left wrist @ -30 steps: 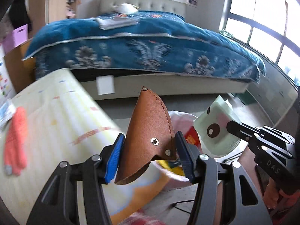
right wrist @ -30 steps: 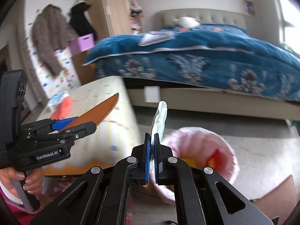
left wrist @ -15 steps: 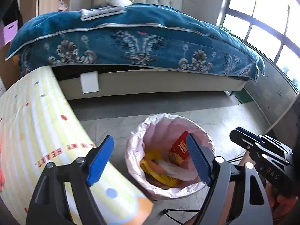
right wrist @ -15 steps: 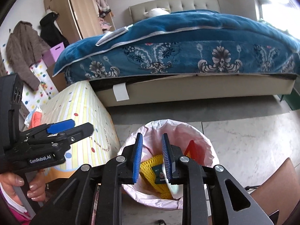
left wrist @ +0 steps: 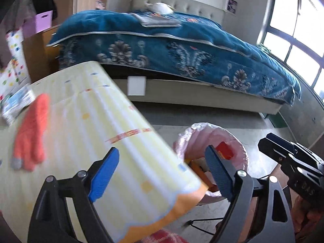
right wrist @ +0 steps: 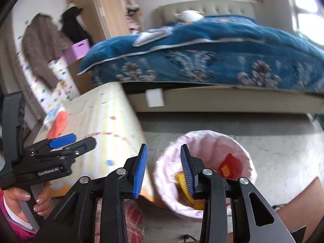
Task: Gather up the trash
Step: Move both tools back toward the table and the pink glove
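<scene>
Brown leather piece gone, left hand-held gripper and right hand-held gripper opening, empty.

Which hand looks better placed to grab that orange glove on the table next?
Left, probably. The left claw, empty and opening, hangs over the table where the orange glove lies; the right claw sits by the trash bin.

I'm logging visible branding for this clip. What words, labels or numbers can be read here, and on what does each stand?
"DAS": on the body of the right gripper, partly cut off, in the left wrist view.
White label on the left gripper body: blurred, not readable for sure.
Yellow print on the red packet in the bin: too small to read.
Red marks on the tablecloth: blurred.
</scene>
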Motion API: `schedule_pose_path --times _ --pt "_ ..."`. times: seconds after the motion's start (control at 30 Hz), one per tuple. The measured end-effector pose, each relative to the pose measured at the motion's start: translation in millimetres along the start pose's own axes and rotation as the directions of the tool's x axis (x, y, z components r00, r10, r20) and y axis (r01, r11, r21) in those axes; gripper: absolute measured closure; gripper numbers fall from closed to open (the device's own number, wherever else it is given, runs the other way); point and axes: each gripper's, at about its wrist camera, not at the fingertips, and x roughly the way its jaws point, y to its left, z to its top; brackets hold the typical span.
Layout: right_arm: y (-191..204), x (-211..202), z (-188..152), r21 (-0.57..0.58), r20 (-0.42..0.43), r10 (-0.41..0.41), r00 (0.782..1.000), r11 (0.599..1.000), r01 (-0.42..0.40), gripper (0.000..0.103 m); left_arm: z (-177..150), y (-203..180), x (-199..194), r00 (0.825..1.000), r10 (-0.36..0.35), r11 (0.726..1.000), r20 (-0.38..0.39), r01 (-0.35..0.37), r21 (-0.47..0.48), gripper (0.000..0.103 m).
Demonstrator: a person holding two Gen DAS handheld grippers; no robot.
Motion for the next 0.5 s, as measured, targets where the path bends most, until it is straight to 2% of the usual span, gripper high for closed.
schedule_pose_path --times 0.17,0.3,0.4,0.5 --pt "57.6 -1.4 4.6 -0.111 0.004 0.044 0.999 0.993 -0.044 0.051 -12.6 33.8 -32.3 0.996 0.082 0.996 0.038 -0.081 -0.035 0.017" --pt "101.5 0.4 9.8 -0.182 -0.004 0.096 0.995 0.979 -0.095 0.037 -22.7 72.3 -57.8 0.986 0.154 0.985 0.059 -0.149 -0.091 0.013" --pt "130.2 1.6 12.3 -0.224 -0.014 0.139 0.990 0.965 -0.138 0.032 -29.3 102.6 -75.2 0.975 0.209 0.970 0.071 -0.198 -0.139 0.012" --pt "160.9 6.8 16.4 -0.265 -0.022 0.177 0.984 0.948 -0.177 0.032 -35.5 132.4 -92.0 0.963 0.258 0.953 0.080 -0.240 -0.188 0.011"
